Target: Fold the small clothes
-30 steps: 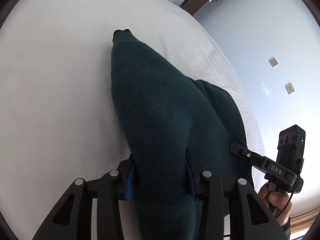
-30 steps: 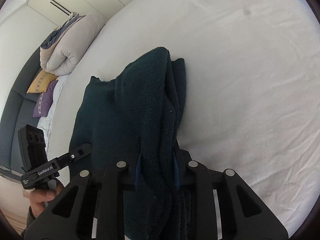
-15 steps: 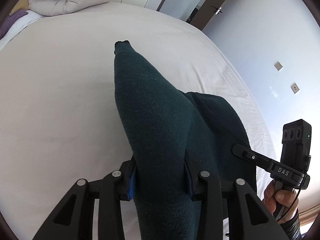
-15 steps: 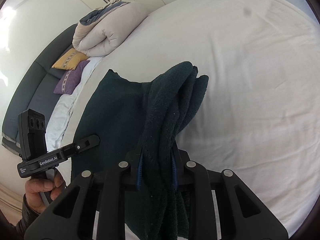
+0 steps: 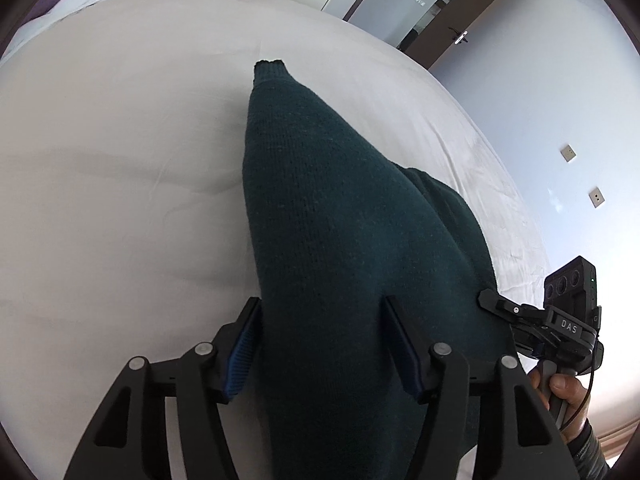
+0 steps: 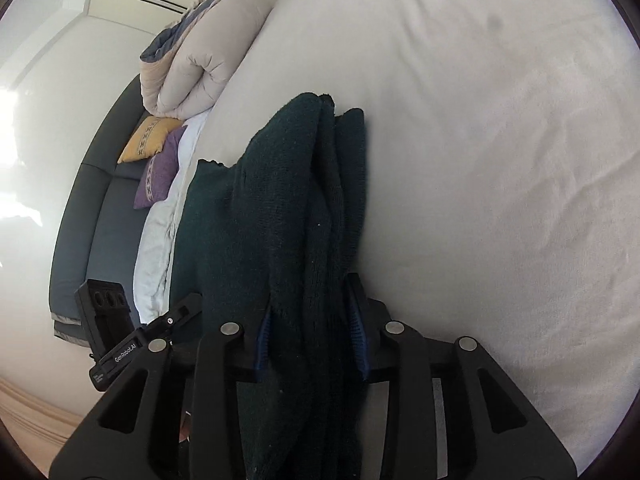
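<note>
So the dark green knit sweater (image 5: pixel 340 248) is hanging between both grippers over the white bed (image 5: pixel 120 160). In the left wrist view its long axis is running from 6 o'clock up toward 12, tapering to a ribbed end pointing at 12. In the right wrist view it's bunching into several layers (image 6: pixel 312 208), again running from 6 to 12. The left gripper (image 5: pixel 324 344) is clamping a thick wad of the knit, and the right gripper (image 6: pixel 312 320) is pinching the bunched layers too. A rolled beige duvet (image 6: pixel 200 56) is sitting at 11, with yellow (image 6: pixel 148 138) and purple cushions (image 6: pixel 160 172) around 9.
</note>
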A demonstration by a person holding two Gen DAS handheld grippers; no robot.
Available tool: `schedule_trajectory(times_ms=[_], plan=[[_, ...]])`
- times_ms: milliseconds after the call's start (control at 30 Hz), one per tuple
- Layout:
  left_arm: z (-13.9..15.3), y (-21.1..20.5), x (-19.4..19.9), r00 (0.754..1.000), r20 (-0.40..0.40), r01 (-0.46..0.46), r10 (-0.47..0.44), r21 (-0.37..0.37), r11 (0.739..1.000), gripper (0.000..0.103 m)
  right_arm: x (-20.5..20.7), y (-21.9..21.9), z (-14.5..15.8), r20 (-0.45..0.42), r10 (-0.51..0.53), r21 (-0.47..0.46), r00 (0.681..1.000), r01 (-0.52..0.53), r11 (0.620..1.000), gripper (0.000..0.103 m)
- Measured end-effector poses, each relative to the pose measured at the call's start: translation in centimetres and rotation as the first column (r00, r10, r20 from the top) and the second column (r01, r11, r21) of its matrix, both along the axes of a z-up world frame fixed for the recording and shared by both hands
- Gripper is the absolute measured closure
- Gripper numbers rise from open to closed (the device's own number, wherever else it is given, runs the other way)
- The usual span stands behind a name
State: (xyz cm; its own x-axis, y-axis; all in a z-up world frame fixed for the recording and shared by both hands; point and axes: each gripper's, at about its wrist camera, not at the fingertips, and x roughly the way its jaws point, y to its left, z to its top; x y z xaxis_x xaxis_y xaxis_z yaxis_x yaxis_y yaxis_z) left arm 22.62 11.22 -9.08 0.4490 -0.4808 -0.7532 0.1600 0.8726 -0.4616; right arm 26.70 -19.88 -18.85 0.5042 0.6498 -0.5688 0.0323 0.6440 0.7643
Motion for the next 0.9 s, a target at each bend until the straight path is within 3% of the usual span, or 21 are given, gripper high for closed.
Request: schedule_trajectory(times_ms=[67,167,233,267,300,367,467,533,600,667,700,733,800,833,900], plan=[[0.6,0.1,-0.7,1.000,0.021,-0.012,0.011,0.012,1.000,0.039,-0.5,-0.3,0.7,0.009,-0.032,-0.035,0.999,0.032,0.999,0.060],[2.9,-0.6,-2.6,0.992,0.123,-0.020,0.011,0.073,0.997,0.040,-1.9,-1.0,2.6,0.043,-0.110,-0.102,0.993,0.114,0.988,0.054],[5.0,-0.9,-4.9,0.975,0.223,-0.033,0.006,0.114,0.993,0.032,-4.0,-1.5,4.4,0.095,-0.142,-0.119,0.985,0.153,0.981,0.054],[6.2,-1.2,-6.4,0.958,0.286,-0.056,0.012,0.146,0.988,0.019,-5.6,-1.7,5.6,0.127,-0.152,-0.129,0.980,0.168,0.977,0.054],[7.4,-1.5,-8.2,0.936,0.353,-0.089,0.021,0.179,0.980,0.007,-6.9,-1.7,6.4,0.154,-0.156,-0.146,0.976,0.179,0.973,0.054],[9.7,-2.1,-11.8,0.879,0.476,-0.152,0.031,0.217,0.964,0.000,-9.7,-1.0,8.3,0.216,-0.155,-0.194,0.964,0.197,0.961,0.054],[13.0,-3.3,-16.7,0.792,0.610,-0.240,0.025,0.273,0.931,0.000,-13.7,0.4,11.5,0.321,-0.153,-0.272,0.935,0.246,0.930,0.047],[15.0,-4.0,-19.8,0.734,0.679,-0.306,0.026,0.295,0.905,0.000,-16.7,0.6,13.7,0.400,-0.165,-0.320,0.901,0.307,0.896,0.035],[17.0,-4.1,-22.8,0.683,0.730,-0.375,0.020,0.327,0.868,0.000,-20.6,0.2,16.2,0.495,-0.176,-0.358,0.851,0.385,0.851,0.025],[19.1,-4.3,-24.7,0.641,0.767,-0.434,0.031,0.329,0.839,0.000,-24.1,0.4,18.8,0.601,-0.189,-0.362,0.776,0.476,0.802,0.015],[20.0,-4.3,-25.6,0.620,0.784,-0.459,0.040,0.321,0.828,0.000,-25.8,0.5,20.0,0.645,-0.197,-0.355,0.738,0.519,0.778,0.005],[20.7,-4.0,-26.7,0.593,0.804,-0.478,0.046,0.306,0.823,0.000,-27.3,0.7,21.2,0.694,-0.206,-0.341,0.690,0.568,0.749,0.000],[21.8,-3.9,-29.1,0.535,0.843,-0.538,0.056,0.289,0.792,0.000,-30.4,1.2,23.5,0.792,-0.198,-0.294,0.577,0.647,0.704,0.000],[22.2,-4.0,-29.6,0.533,0.845,-0.554,0.047,0.306,0.774,0.000,-31.7,1.5,24.5,0.826,-0.180,-0.284,0.534,0.670,0.686,0.000],[23.0,-4.0,-30.3,0.563,0.826,-0.529,0.027,0.335,0.780,0.000,-33.4,2.3,26.1,0.858,-0.138,-0.299,0.495,0.699,0.650,0.000]])
